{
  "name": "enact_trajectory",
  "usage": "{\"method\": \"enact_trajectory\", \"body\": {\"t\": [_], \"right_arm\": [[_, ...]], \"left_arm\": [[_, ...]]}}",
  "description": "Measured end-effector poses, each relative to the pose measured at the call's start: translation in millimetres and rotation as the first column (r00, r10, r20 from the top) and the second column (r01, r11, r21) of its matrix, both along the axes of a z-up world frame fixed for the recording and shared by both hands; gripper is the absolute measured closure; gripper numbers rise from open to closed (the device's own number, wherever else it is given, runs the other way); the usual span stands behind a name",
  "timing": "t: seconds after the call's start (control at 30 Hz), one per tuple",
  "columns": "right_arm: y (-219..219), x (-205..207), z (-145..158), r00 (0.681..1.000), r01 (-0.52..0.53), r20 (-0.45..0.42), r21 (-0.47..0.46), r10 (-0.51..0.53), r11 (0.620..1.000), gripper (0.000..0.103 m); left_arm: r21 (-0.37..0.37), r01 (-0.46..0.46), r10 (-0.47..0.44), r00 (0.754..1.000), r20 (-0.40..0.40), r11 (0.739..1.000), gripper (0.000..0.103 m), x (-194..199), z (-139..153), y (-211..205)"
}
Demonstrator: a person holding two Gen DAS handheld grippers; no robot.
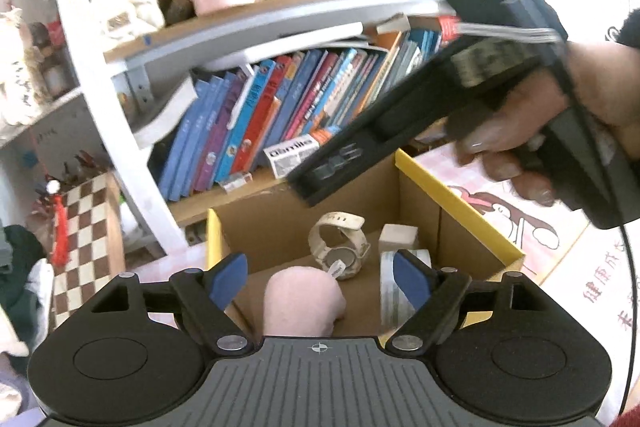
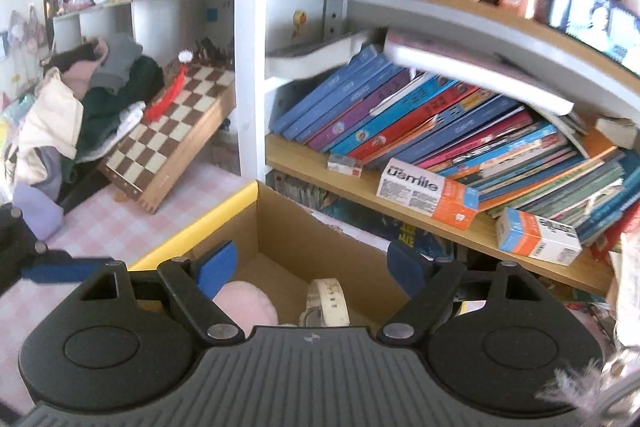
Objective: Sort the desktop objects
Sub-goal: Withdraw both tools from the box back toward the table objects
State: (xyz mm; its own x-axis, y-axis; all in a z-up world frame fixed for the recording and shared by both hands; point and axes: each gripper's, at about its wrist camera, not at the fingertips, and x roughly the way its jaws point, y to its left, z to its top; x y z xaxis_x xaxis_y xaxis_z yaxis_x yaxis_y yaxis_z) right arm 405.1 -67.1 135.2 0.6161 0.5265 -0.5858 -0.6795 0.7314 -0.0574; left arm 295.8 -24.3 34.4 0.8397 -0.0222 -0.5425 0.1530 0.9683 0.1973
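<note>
A cardboard box (image 1: 424, 195) with yellow rims stands on the pink checked desk. In it lie a cream wristwatch (image 1: 340, 245), a pink plush item (image 1: 302, 301), a white block (image 1: 398, 235) and a labelled white packet (image 1: 394, 291). My left gripper (image 1: 320, 279) is open and empty just above the box, over the plush. My right gripper (image 2: 310, 273) is open and empty above the box (image 2: 296, 227), over the plush (image 2: 246, 301) and watch (image 2: 328, 301). The right gripper's body (image 1: 460, 99), held by a hand, crosses the left wrist view above the box.
A bookshelf (image 2: 440, 203) with leaning books and small cartons, one marked usmile (image 2: 424, 191), stands behind the box. A chessboard (image 2: 172, 131) leans at the left beside a pile of clothes (image 2: 80, 99). A white shelf post (image 2: 250, 67) stands between them.
</note>
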Motion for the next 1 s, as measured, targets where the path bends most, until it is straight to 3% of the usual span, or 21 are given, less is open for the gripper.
{"method": "enact_trajectory", "body": {"t": [0.27, 0.47, 0.7, 1.0], "right_arm": [[-33.3, -49.4, 12.1, 0.997, 0.069, 0.014, 0.037, -0.07, 0.997, 0.019], [-50.6, -90.0, 0.5, 0.99, 0.138, 0.002, 0.036, -0.138, 0.99, 0.019], [-73.2, -147.3, -7.3, 0.973, 0.228, 0.022, 0.103, -0.232, 0.968, 0.019], [-92.2, -213.0, -19.2, 0.945, 0.324, 0.016, 0.096, -0.327, 0.941, 0.017]], "left_arm": [[-0.051, -0.037, 0.038, 0.999, 0.014, 0.998, 0.02, -42.9, 6.8, 23.1], [-0.063, -0.063, 0.063, 0.998, -0.003, 0.996, 0.02, -73.0, 1.7, 32.2], [-0.072, -0.089, 0.09, 0.996, 0.008, 0.993, 0.019, -111.2, 2.1, 42.8], [-0.069, -0.122, 0.122, 0.992, -0.007, 0.99, 0.014, -154.9, -6.0, 53.5]]}}
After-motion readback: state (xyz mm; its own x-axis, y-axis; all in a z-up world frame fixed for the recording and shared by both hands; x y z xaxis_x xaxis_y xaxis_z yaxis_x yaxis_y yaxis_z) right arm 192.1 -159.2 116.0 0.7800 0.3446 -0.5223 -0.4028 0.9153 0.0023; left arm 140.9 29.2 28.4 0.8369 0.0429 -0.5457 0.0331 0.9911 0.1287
